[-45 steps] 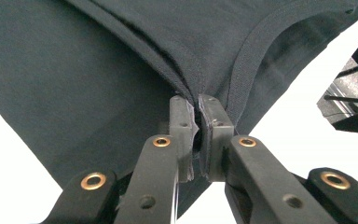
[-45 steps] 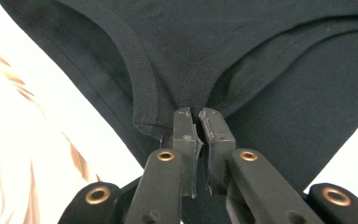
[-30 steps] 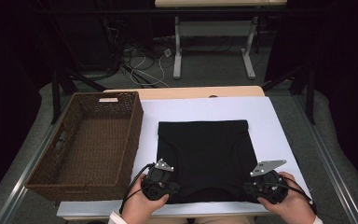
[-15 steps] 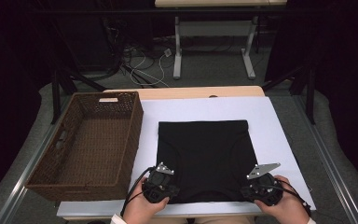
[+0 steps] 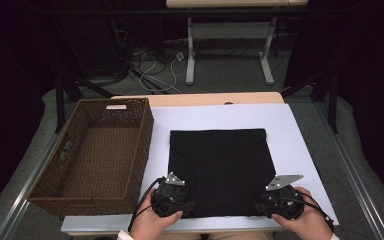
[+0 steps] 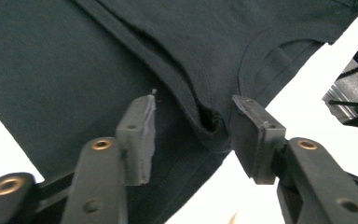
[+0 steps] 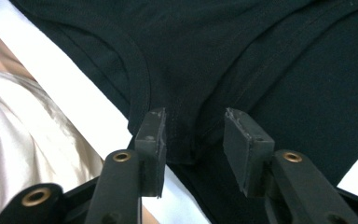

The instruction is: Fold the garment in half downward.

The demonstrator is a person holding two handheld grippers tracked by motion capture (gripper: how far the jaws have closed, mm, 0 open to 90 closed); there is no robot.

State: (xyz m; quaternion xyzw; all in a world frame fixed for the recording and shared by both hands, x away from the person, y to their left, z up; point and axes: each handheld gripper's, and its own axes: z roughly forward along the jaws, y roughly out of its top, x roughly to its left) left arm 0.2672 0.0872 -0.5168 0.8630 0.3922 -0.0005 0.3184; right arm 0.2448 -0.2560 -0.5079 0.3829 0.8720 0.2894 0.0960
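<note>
A black garment (image 5: 220, 165) lies folded flat on the white table cover (image 5: 300, 135). My left gripper (image 5: 177, 197) sits over its near left corner, my right gripper (image 5: 275, 200) over its near right corner. In the left gripper view the jaws (image 6: 193, 121) stand apart over a puckered seam of the garment (image 6: 121, 46), and the pads do not press on it. In the right gripper view the gripper (image 7: 196, 130) likewise straddles a hemmed corner of the cloth (image 7: 237, 46) with gaps on both sides. Both pairs of jaws have just been opening.
A brown wicker basket (image 5: 145, 145) stands empty along the table's left side, close to my left gripper. Desk legs and cables (image 5: 190, 55) are on the floor beyond the table. The person's pale clothing (image 7: 23, 140) is beside the near table edge.
Both hands have drawn back a little toward the near table edge. The garment lies flat in the same place.
</note>
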